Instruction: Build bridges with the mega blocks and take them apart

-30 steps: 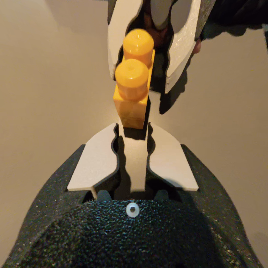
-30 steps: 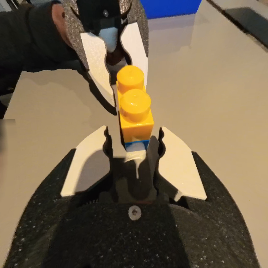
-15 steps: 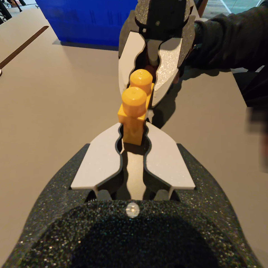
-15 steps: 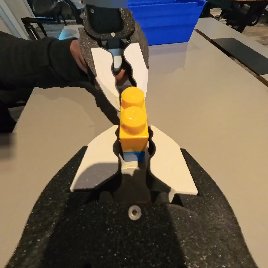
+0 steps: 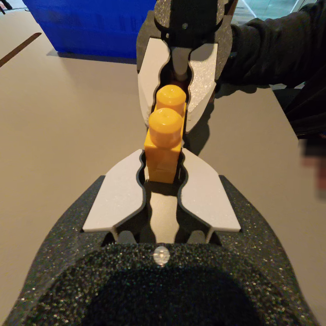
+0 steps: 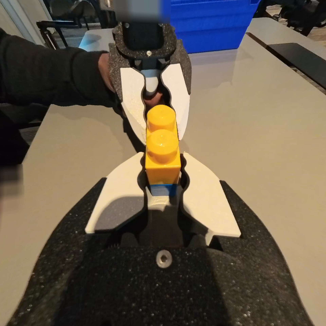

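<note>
A yellow two-stud mega block [image 5: 164, 139] lies lengthwise between my two grippers, which face each other. In the left wrist view its near end sits on a second yellow block [image 5: 161, 174]. In the right wrist view [image 6: 162, 155] its near end sits on a blue block [image 6: 161, 189]. My left gripper [image 5: 162, 158] is shut on the near end of the yellow stack; it also shows in the right wrist view [image 6: 162, 137]. My right gripper [image 6: 163, 158] is shut on the opposite end, seen across in the left wrist view [image 5: 168, 123]. The blocks' undersides are hidden.
The beige table [image 5: 53, 123] spreads out on both sides. A blue plastic bin [image 5: 88, 26] stands at the back, also in the right wrist view [image 6: 211, 23]. Black-sleeved arms [image 5: 273, 53] hold the grippers. A dark strip [image 6: 296, 54] lies on the adjoining table. The grippers are tip to tip, or close to it.
Both grippers have closed from open onto the ends of the yellow block. Both cameras have tilted up, bringing the blue bin and the arms into view.
</note>
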`<state>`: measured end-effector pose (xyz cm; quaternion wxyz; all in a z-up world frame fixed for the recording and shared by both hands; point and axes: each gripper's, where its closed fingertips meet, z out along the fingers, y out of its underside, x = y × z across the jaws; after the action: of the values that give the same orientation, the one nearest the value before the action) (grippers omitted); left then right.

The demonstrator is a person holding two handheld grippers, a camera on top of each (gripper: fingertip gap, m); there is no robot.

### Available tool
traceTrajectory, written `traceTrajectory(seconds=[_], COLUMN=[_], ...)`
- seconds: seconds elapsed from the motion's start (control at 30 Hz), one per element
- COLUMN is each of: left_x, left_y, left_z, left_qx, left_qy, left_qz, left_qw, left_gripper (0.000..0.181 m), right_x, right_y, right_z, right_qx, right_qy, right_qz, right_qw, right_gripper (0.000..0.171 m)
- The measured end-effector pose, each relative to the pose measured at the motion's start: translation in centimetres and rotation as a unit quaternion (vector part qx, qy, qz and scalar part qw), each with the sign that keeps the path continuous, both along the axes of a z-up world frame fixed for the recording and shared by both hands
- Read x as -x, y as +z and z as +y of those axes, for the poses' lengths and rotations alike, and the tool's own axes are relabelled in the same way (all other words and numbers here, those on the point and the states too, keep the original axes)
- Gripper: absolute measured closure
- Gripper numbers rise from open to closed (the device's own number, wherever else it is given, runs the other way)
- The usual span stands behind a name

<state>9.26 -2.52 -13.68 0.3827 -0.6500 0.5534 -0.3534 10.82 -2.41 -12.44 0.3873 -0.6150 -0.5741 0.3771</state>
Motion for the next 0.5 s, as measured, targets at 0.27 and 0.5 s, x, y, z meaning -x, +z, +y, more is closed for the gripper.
traceTrajectory(seconds=[0.27,0.5], left_x=[0.02,-0.08], left_y=[-0.05,0.79], left_z=[0.01,0.49], left_qx=[-0.008,-0.016], left_qy=[0.002,0.020], left_qz=[0.001,-0.021], left_qw=[1.000,0.999], left_gripper=[0.146,0.118], right_x=[-0.01,-0.35], right_y=[-0.01,0.45], right_z=[0.03,0.61], right_qx=[-0.004,-0.044], right_qy=[0.001,-0.023], right_qz=[0.001,-0.018], right_qw=[1.000,0.999], right_gripper=[0.134,0.135])
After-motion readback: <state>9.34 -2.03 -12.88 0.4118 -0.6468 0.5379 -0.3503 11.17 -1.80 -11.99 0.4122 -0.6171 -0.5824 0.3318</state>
